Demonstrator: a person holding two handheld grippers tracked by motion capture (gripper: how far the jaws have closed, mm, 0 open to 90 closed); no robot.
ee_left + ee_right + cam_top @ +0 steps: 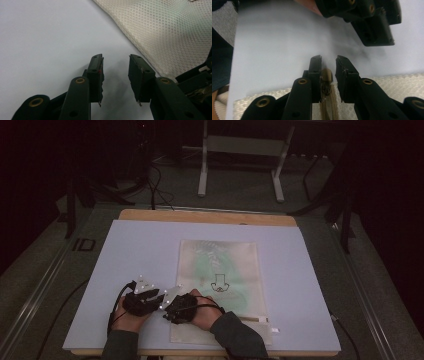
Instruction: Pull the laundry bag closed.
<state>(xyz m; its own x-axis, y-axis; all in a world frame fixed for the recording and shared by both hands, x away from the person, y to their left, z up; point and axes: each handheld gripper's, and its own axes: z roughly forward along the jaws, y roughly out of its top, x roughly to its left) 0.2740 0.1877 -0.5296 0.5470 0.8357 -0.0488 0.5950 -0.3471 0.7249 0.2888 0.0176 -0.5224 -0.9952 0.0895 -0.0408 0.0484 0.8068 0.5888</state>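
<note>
A cream mesh bag (235, 255) with green contents and a small black drawing lies flat on the white board (130, 250). Both grippers sit close together at the bag's near left corner. My right gripper (169, 311) points left along the bag's bottom edge. In the right gripper view its jaws (328, 65) stand slightly apart around a tan zipper pull (327, 75), which rests against the left jaw, with the mesh (392, 82) below. My left gripper (150, 296) (115, 65) is open over bare board, just beside the mesh edge (170, 30). It also appears as the left gripper (374, 25) in the right gripper view.
A wooden table edge (207, 216) shows behind the board. A metal stand (240, 165) and cables (157, 185) are on the floor beyond. Bare board (300, 285) lies to the right of the bag and on its far side.
</note>
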